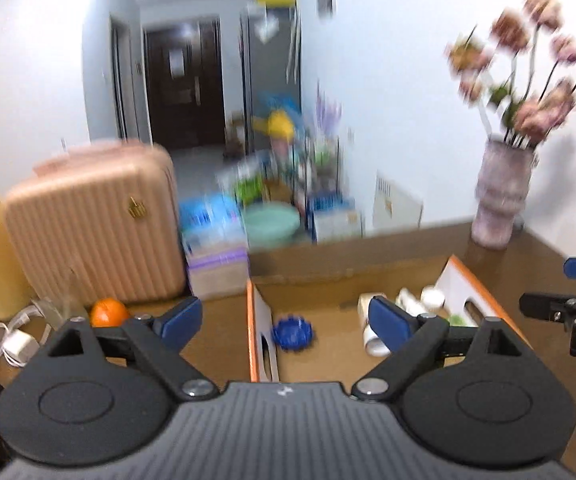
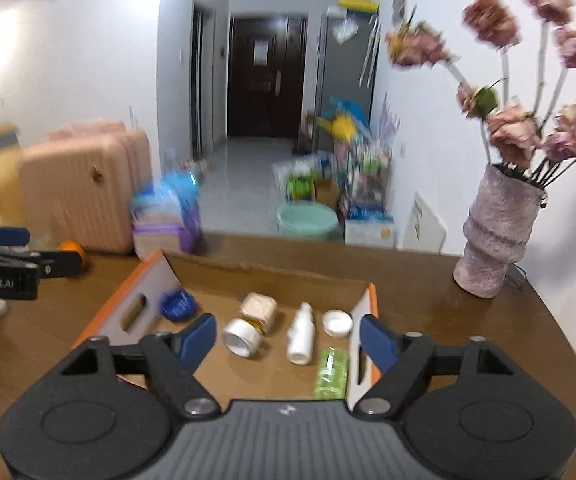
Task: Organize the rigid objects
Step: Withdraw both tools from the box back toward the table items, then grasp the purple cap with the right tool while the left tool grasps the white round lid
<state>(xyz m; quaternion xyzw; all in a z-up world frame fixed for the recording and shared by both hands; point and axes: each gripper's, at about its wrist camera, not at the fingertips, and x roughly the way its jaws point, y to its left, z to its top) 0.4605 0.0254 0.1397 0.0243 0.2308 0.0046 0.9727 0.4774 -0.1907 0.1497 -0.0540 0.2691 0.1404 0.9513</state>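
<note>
White bottle [image 2: 301,336] lying flat in cardboard box [image 2: 256,276], cap pointing away

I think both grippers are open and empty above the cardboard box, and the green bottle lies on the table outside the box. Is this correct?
Not quite. The green bottle lies inside the cardboard box, near its right wall, as the right wrist view shows. The rest holds: the left gripper and the right gripper are both open and empty.

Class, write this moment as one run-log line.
left gripper: open, empty | right gripper: open, empty | cardboard box: holds bottles, jars | orange: outside box
</note>
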